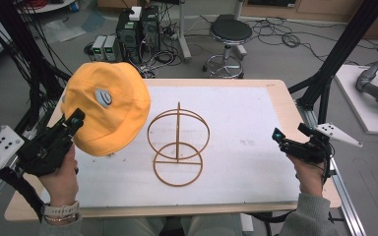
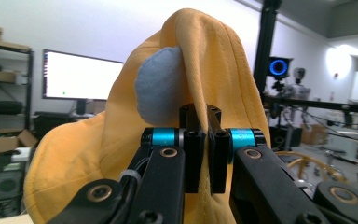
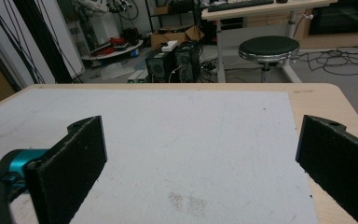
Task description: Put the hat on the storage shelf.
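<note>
Yellow cloth of the cap (image 1: pixel 110 115), lifted at the table's left beside the wire stand (image 1: pixel 178 145), is pinched in the left gripper (image 2: pixel 204 154) and may slip from so thin a fold, while the right gripper (image 3: pixel 200 163) idles wide open, empty.

left gripper (image 2: pixel 204 140) clamping yellow cap (image 2: pixel 205 60)
</note>
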Tool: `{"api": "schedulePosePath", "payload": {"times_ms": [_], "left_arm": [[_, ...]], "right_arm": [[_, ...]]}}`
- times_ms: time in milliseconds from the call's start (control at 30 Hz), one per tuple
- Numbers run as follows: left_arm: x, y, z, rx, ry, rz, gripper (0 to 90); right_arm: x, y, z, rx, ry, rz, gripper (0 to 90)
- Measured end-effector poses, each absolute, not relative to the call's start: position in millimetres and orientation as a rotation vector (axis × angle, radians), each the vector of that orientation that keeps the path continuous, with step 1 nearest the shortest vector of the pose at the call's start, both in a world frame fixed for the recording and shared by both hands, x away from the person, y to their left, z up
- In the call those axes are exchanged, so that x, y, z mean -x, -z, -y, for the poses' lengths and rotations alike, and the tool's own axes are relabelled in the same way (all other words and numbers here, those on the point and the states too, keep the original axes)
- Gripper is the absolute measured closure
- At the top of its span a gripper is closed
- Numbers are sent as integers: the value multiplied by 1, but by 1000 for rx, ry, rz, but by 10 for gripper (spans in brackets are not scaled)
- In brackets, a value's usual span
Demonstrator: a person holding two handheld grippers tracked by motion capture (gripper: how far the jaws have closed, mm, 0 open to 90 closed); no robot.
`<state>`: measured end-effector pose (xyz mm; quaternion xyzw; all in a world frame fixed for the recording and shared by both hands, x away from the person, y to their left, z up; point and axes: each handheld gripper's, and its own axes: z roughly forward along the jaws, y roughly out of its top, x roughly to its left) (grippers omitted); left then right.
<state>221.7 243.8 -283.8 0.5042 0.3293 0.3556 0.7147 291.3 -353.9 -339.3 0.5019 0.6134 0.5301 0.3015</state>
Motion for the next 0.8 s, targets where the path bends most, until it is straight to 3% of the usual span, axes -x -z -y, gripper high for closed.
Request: {"api": "schedulePosePath", "payload": {"times_ms": [800], "left_arm": [[-242, 282, -158, -1205, -604, -626, 877]], "right_arm": [[-289, 336, 362, -1343, -1435, -1589, 13]]}}
